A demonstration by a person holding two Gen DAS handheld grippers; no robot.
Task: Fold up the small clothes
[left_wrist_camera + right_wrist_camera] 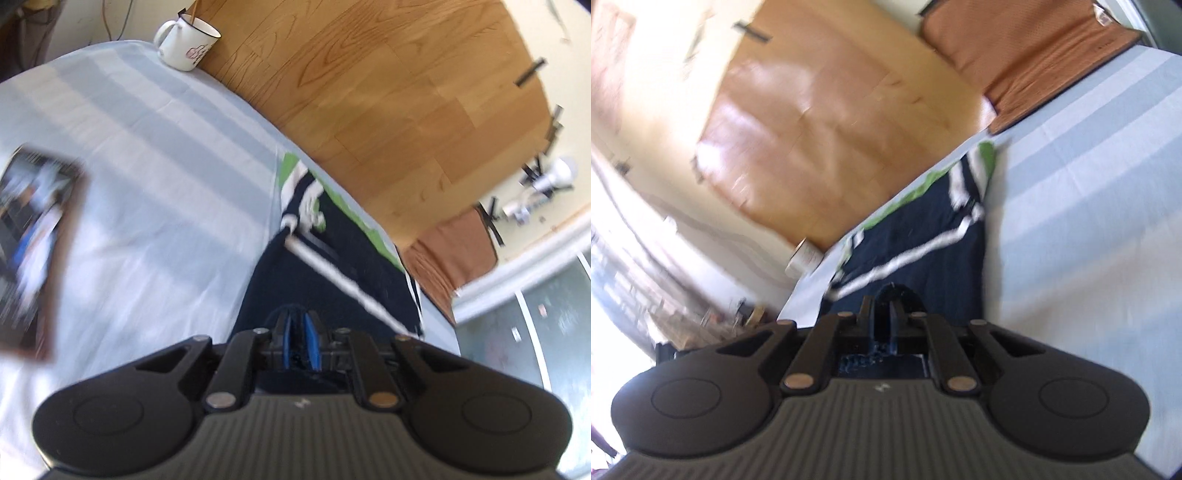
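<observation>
Here the left tool (298, 325) is clenched on the navy garment (325, 291); the right tool (886, 308) grips its other edge above the striped table (1089, 221).

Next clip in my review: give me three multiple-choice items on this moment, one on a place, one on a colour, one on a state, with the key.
1. Where does the white mug stand?
A. at the cloth's edge by the wooden floor
B. on the garment
C. on the brown mat

2. The garment's main colour?
A. red
B. navy
C. yellow

3. How is the left tool?
A. wide open above the cloth
B. shut on the garment
C. holding the mug

Key: 1 A, it sits at the striped cloth's border; 2 B, navy with white stripes and green trim; 3 B, the blue pads pinch dark fabric.
</observation>
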